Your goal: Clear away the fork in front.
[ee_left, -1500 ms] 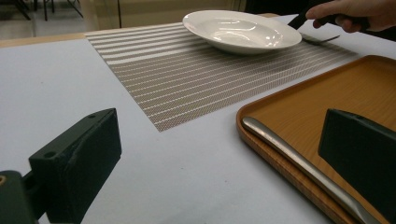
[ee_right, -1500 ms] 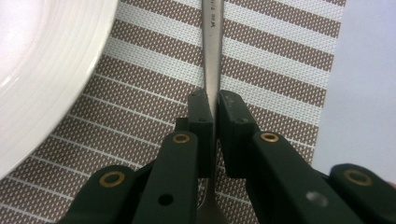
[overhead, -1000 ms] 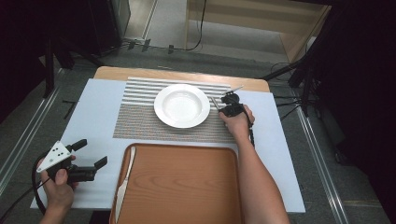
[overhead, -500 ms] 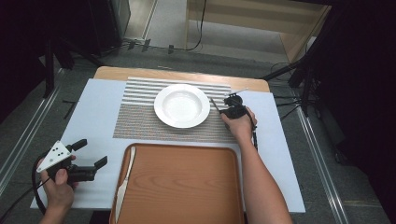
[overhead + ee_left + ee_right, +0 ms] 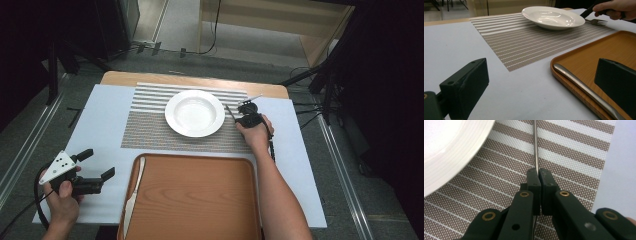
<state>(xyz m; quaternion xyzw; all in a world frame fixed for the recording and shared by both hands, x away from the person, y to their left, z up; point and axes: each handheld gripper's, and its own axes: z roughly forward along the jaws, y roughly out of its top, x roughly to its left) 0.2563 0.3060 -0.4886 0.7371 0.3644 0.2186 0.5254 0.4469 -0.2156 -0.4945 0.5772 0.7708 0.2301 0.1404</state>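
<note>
One fork (image 5: 535, 150) is pinched in the right gripper (image 5: 539, 176) beside the plate (image 5: 194, 113), likely being laid; release next. Left gripper (image 5: 98, 164) fingers wide.

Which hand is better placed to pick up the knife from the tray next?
Probably left. The open left tool sits beside the brown wooden tray, near the long silver knife. The right tool is shut on the silver fork by the round white plate.

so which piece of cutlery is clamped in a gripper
The fork beside the plate, pinched by the right gripper. The knife lies free on the tray.
</note>
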